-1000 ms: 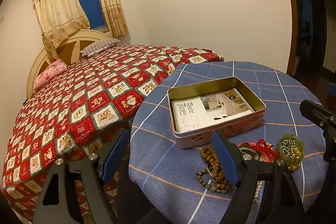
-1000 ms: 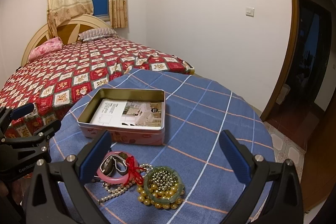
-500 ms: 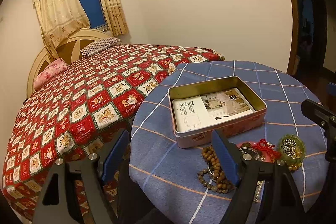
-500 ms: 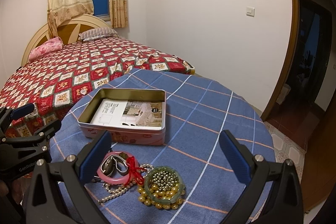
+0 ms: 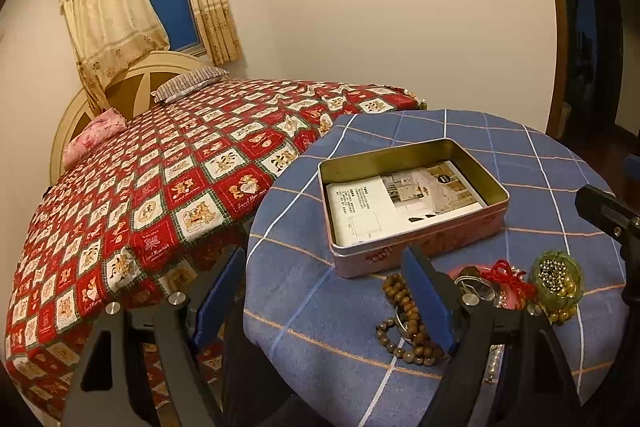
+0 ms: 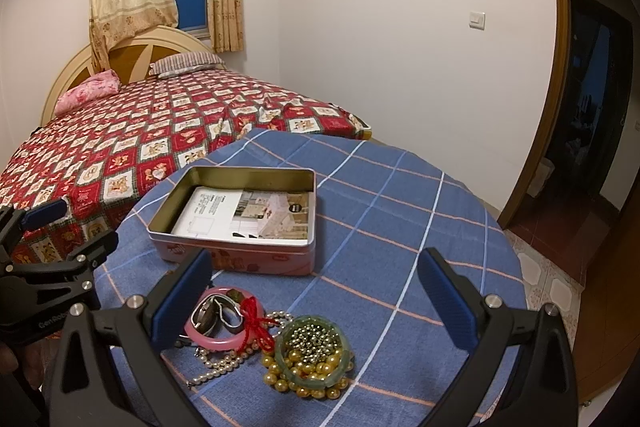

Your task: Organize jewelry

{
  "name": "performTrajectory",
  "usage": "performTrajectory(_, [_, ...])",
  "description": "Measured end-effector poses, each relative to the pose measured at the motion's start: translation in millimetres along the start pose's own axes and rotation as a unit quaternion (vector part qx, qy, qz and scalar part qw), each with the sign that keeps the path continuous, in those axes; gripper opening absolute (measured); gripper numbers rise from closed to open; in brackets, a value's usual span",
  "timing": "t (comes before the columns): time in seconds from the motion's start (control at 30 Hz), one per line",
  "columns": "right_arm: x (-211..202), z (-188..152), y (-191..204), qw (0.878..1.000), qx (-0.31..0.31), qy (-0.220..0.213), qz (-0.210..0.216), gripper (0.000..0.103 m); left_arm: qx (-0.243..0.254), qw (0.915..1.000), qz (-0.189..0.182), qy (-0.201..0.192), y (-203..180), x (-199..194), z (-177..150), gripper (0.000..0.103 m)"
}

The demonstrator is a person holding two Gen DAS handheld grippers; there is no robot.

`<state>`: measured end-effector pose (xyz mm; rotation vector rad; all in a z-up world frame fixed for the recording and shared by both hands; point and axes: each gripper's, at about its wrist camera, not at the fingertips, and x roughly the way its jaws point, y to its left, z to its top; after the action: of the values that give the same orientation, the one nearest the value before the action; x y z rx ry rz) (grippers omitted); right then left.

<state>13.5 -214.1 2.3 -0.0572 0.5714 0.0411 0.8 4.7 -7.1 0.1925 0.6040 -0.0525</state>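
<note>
1. Worktop (image 6: 400,227), round, under a blue checked cloth, sits beside the bed (image 5: 160,187).
2. Tin (image 6: 240,223) sits open mid-cloth, only a leaflet (image 6: 248,213) inside; likely your drop target.
3. Jewelry is heaped just in front of the tin: wooden beads (image 5: 404,311), pink bangle (image 6: 216,335), green bangle (image 6: 314,351) ringing loose beads, pearl strand (image 6: 216,367).
4. Your left tool (image 5: 324,301) and right tool (image 6: 316,303) both hover with jaws spread wide, holding nothing, flanking the heap for a first pick.
</note>
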Motion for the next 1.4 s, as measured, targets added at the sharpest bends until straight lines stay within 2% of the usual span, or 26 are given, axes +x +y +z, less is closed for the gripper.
performTrajectory(0.3, [2.6, -5.4, 1.0, 1.000, 0.002, 0.002, 0.000, 0.103, 0.004, 0.9999, 0.004, 0.010, -4.0, 10.6, -5.2, 0.081])
performTrajectory(0.63, [29.6, -39.1, -15.4, 0.999, 0.006, 0.030, -0.018, 0.103, 0.014, 0.9989, -0.001, 0.044, -18.2, 36.8, -25.5, 0.080])
performTrajectory(0.87, [41.4, -44.7, -27.1, 0.999, 0.018, 0.043, -0.010, 0.103, 0.036, 0.9986, -0.019, 0.034, -41.2, 36.5, -26.2, 0.080])
performTrajectory(0.9, [41.8, -45.1, -27.6, 0.999, 0.020, 0.044, -0.008, 0.103, 0.041, 0.9981, -0.021, 0.040, -44.8, 39.3, -27.9, 0.079])
performTrajectory(0.93, [41.6, -45.9, -28.1, 0.999, 0.021, 0.045, -0.007, 0.103, 0.042, 0.9976, -0.027, 0.047, -47.3, 41.7, -28.6, 0.071])
performTrajectory(0.97, [43.7, -45.5, -29.5, 0.999, 0.022, 0.046, -0.006, 0.103, 0.042, 0.9970, -0.035, 0.054, -49.7, 43.7, -30.2, 0.068])
performTrajectory(1.07, [46.5, -46.2, -32.7, 0.998, 0.027, 0.050, -0.005, 0.103, 0.053, 0.9962, -0.039, 0.058, -56.2, 45.3, -31.6, 0.065])
performTrajectory(1.3, [45.2, -46.4, -33.9, 0.998, 0.024, 0.050, -0.004, 0.103, 0.039, 0.9911, -0.090, 0.091, -57.3, 57.2, -40.3, 0.027])
performTrajectory(1.4, [44.7, -45.6, -32.9, 0.999, 0.019, 0.049, -0.005, 0.103, 0.034, 0.9915, -0.096, 0.081, -55.8, 54.1, -40.5, 0.022])
